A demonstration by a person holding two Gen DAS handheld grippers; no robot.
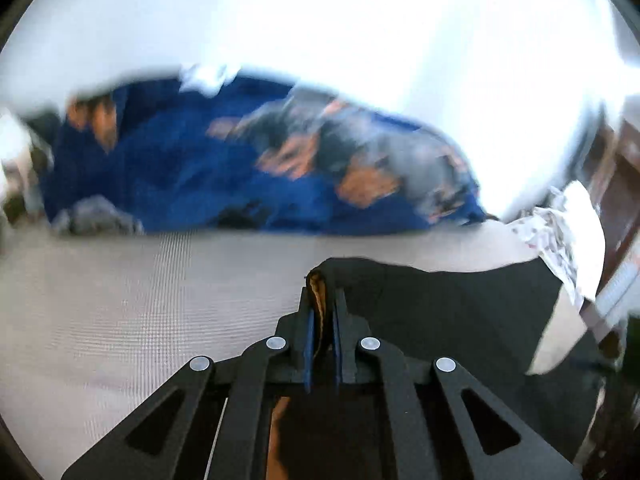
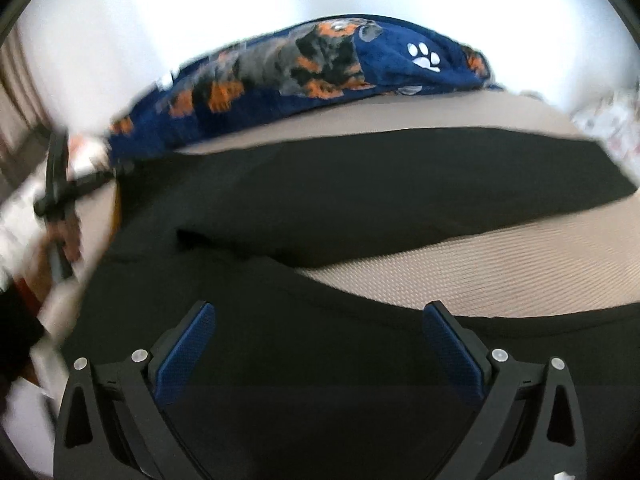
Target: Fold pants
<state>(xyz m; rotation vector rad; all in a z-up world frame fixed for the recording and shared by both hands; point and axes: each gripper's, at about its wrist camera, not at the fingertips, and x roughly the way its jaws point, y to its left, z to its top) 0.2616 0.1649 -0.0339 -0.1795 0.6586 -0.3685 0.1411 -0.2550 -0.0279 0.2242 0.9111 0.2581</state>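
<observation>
The black pants (image 2: 360, 200) lie spread on a beige textured bed surface (image 2: 520, 268), both legs running to the right. In the left wrist view my left gripper (image 1: 323, 292) is shut on an edge of the black pants (image 1: 440, 312), with a tan inner lining pinched between the blue pads. The cloth hangs to the right of the fingers, lifted off the bed surface (image 1: 120, 300). In the right wrist view my right gripper (image 2: 320, 316) is open wide and empty, hovering just above the near part of the pants. The left gripper (image 2: 60, 200) shows blurred at the far left.
A blue blanket with orange and grey dog print (image 1: 240, 160) lies bunched along the far side of the bed, also in the right wrist view (image 2: 320, 68). A white patterned cloth (image 1: 560, 240) sits at the right edge. A white wall stands behind.
</observation>
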